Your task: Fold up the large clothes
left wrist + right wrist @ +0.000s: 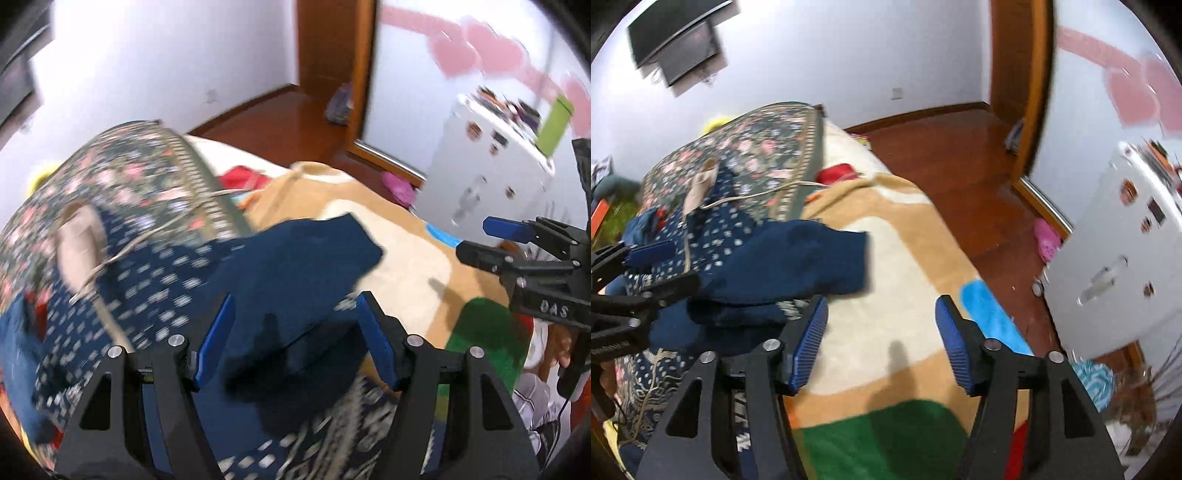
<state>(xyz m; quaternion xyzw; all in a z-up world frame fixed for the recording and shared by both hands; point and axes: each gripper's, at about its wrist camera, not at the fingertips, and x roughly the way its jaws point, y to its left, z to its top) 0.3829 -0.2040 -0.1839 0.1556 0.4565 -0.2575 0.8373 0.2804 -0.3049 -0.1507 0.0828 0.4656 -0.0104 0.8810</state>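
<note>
With both the left gripper (295,339) and right gripper (882,343) open-jawed and empty, the rumpled navy patterned garment (786,262) at ten o'clock on the tan blanket-covered bed (908,266) likely needs gripping next.

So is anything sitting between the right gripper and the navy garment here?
Nothing visible. The right gripper is open over bare blanket, and the navy garment lies just to its left with no object between. The left gripper already hovers open over that garment.
</note>
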